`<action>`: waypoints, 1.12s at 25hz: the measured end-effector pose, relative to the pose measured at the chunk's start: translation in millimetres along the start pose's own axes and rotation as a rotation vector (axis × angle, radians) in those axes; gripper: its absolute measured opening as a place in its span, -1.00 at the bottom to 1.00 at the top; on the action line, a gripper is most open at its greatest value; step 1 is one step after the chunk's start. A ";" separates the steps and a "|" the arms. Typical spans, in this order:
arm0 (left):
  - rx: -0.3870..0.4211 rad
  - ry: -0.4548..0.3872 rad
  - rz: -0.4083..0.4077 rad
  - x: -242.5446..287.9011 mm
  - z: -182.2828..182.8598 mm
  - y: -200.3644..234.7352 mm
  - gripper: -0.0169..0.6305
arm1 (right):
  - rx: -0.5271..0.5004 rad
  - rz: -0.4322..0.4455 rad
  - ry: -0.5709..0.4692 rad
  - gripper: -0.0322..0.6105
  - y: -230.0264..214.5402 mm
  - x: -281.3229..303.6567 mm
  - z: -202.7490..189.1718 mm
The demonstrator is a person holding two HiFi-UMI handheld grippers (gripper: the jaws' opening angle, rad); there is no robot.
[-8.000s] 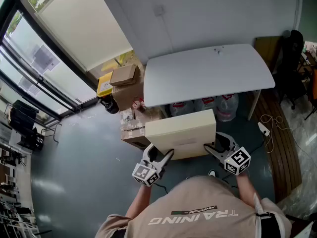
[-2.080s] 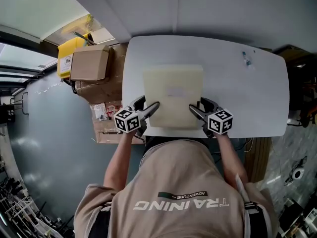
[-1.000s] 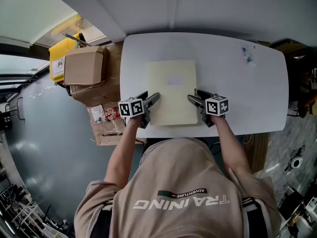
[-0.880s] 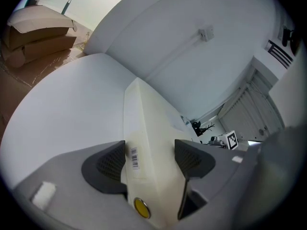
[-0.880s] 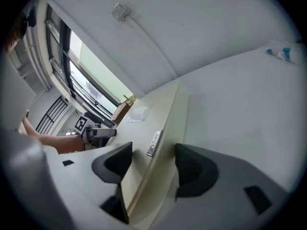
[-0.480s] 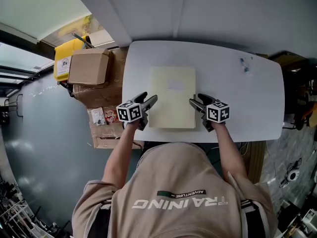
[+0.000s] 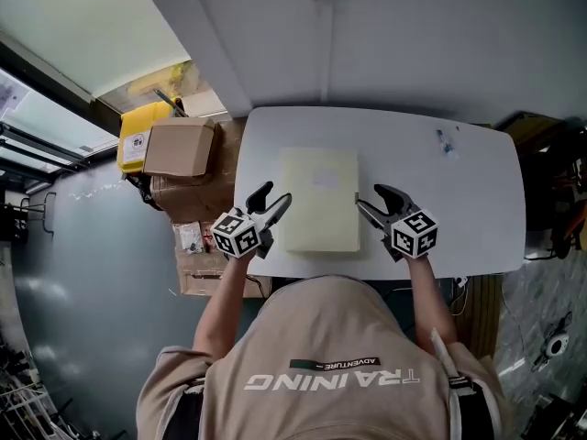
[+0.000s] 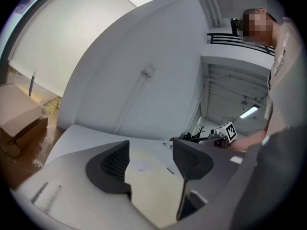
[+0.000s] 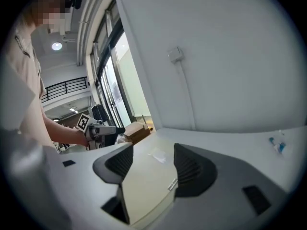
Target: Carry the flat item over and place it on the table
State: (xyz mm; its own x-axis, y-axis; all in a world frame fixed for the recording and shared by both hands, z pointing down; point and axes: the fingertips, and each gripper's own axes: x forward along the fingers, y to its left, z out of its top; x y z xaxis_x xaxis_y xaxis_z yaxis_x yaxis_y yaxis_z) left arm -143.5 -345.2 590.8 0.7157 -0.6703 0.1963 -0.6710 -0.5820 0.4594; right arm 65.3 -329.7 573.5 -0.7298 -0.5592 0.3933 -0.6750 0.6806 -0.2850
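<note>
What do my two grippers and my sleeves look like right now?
Both the left tongs and right tongs are dark grey, curved, with ribbed inner pads, and each carries a white cube printed with black square markers. You wear a beige short-sleeved shirt lettered TRAINING. The left tongs are closing, gripping nothing.

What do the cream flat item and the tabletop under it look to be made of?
Flat item: probably a rigid plastic or coated board panel with a matte cream finish. It lies dead flat, has crisp straight edges and shows some thickness in the right gripper view.
Table: likely laminate or painted board. The top is smooth, even pale grey-white with rounded corners.
Looks alone settle neither.
</note>
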 end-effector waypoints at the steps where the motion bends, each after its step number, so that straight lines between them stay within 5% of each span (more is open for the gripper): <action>1: 0.027 -0.019 -0.007 -1.5 10.5 -7.7 -0.06 | -0.024 -0.004 -0.033 -0.07 5.1 -5.6 12.6; 7: 0.238 -0.089 -0.008 -6.6 67.0 -51.3 -0.22 | -0.118 -0.067 -0.231 -0.77 19.6 -34.5 75.6; 12: 0.439 -0.207 0.058 -18.9 122.9 -85.1 -0.87 | -0.193 -0.105 -0.361 -0.84 31.0 -57.0 125.2; 19: 0.448 -0.242 0.200 -27.2 170.5 -106.1 -0.93 | -0.256 -0.142 -0.450 -0.84 49.7 -77.6 179.4; 28: 0.439 -0.226 0.222 -19.6 185.6 -109.2 -0.93 | -0.299 -0.136 -0.440 -0.84 59.8 -82.6 193.5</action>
State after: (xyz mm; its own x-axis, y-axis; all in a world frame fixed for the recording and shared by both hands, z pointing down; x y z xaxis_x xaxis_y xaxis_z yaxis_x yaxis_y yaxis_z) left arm -120.2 -353.9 376.0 0.5202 -0.8534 0.0341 -0.8540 -0.5201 0.0131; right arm 64.2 -334.4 354.8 -0.6579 -0.7530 -0.0119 -0.7530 0.6574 0.0289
